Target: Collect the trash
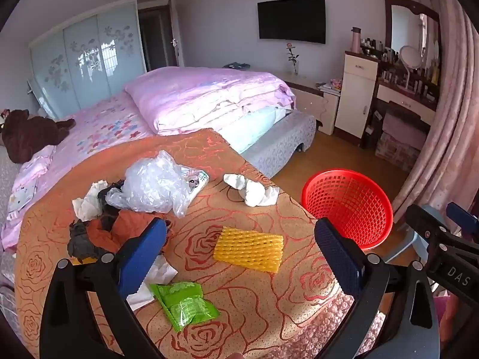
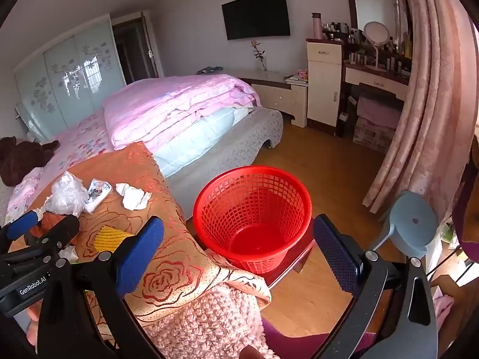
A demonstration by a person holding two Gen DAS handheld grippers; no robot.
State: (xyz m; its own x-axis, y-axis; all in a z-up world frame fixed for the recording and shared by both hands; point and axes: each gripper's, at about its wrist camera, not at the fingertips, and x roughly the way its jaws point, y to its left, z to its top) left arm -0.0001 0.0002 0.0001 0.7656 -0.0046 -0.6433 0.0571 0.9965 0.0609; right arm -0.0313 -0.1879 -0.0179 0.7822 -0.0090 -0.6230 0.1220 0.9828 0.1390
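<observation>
Trash lies scattered on an orange rose-patterned blanket [image 1: 254, 308]. A yellow foam net [image 1: 248, 248] lies in the middle and a green wrapper [image 1: 184, 302] lies nearer to me. Farther back lie a crumpled clear plastic bag [image 1: 152, 185], white crumpled paper [image 1: 253, 190] and an orange and dark wrapper pile [image 1: 104, 230]. My left gripper [image 1: 239, 254] hovers open over the foam net, holding nothing. A red mesh basket [image 2: 251, 215] stands empty beside the bed. My right gripper [image 2: 236, 254] is open above it, also holding nothing.
A pink fluffy cover [image 2: 206, 323] hangs off the bed edge near the basket. A blue stool [image 2: 410, 224] stands right of the basket, with pink curtains [image 2: 419, 113] behind. Folded pink quilts [image 1: 206, 98] lie on the bed, and a dresser [image 1: 356, 95] stands by the far wall.
</observation>
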